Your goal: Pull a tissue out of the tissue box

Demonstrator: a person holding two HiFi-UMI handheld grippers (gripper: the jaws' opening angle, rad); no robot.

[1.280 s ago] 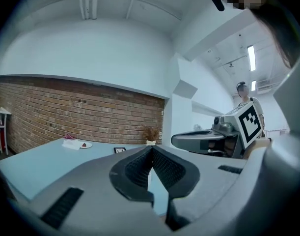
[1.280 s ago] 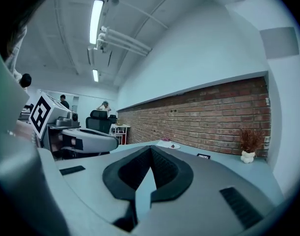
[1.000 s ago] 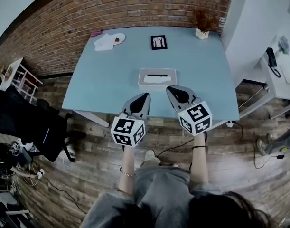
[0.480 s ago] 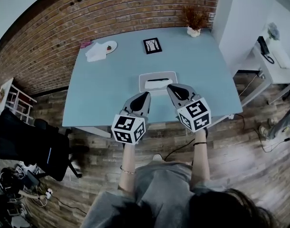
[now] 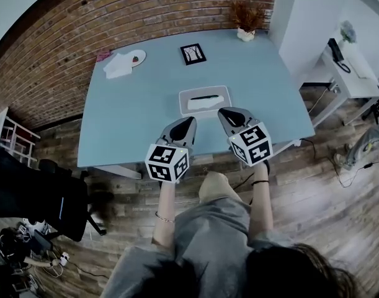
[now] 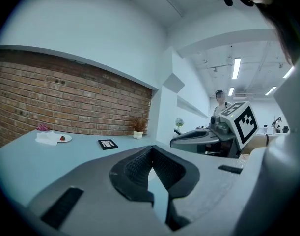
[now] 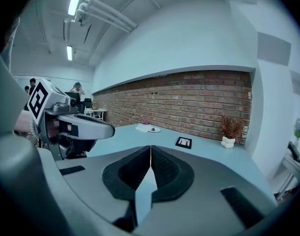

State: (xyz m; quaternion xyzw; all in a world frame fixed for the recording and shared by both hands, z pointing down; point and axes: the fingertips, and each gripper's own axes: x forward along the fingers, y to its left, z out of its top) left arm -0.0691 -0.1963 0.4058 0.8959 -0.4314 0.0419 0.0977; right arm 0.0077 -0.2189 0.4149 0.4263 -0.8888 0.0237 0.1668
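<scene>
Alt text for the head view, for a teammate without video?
A grey left gripper and right gripper, both shut and empty, point at a white rectangular tissue box with a tissue showing, on a light blue table. Behind it sit a black picture frame, a white plate and a potted dried plant.

A light blue table [image 5: 130, 120] stands against a brick wall [image 5: 115, 17]. Near its far edge a small black picture frame [image 5: 193, 53] lies flat. A dried plant in a white pot [image 5: 245, 30] sits at the far right corner. At the far left a white plate [image 5: 137, 57] with something red on it touches a folded white cloth [image 5: 117, 67]. A black chair [image 5: 37, 194] stands on the wooden floor [image 5: 319, 191] at the left, and a white desk [image 5: 356, 82] with a phone [image 5: 335, 48] is at the right
</scene>
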